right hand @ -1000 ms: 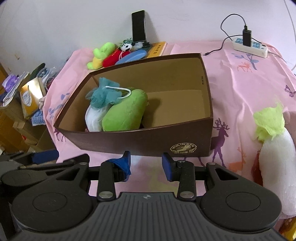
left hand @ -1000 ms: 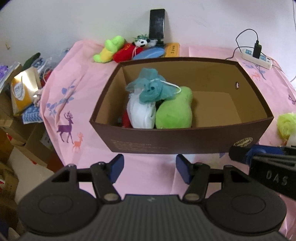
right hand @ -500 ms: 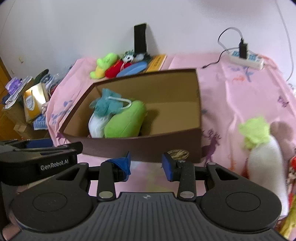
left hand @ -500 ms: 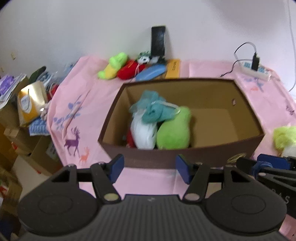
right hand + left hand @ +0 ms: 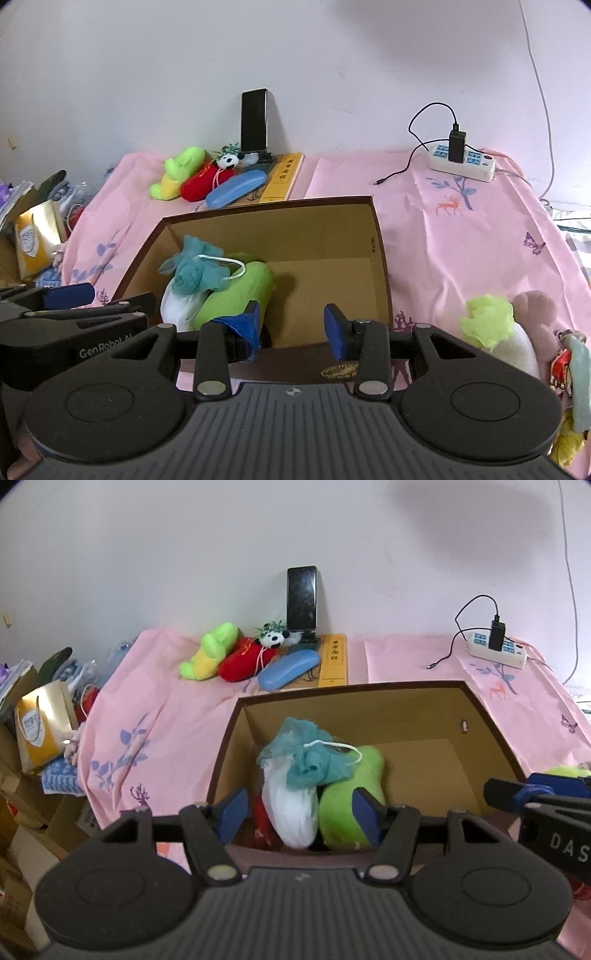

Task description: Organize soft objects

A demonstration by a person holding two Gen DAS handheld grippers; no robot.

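Note:
A brown cardboard box (image 5: 491, 731) stands on the pink cloth. In its left half lie a teal mesh puff (image 5: 310, 753), a white soft bundle (image 5: 291, 805) and a green plush (image 5: 351, 797). My left gripper (image 5: 299, 812) hovers open over the box's near wall, with nothing between its blue pads. My right gripper (image 5: 291, 325) hangs beside it over the same wall, open and narrower, and also holds nothing. Right of the box lie a white plush with a lime top (image 5: 487, 325) and a pink plush (image 5: 535, 306). At the back lie a green-yellow plush (image 5: 210, 653), a red plush (image 5: 243, 659) and a small panda (image 5: 273, 637).
A phone (image 5: 302, 598) leans on the wall behind a blue case (image 5: 288, 664) and a yellow book (image 5: 333, 661). A power strip (image 5: 495, 650) with a cable sits back right. Bags and boxes (image 5: 40, 720) crowd the floor past the cloth's left edge.
Both grippers have risen and tipped upward, so the box sits lower in both views and more wall shows. Neither gripper's opening has changed.

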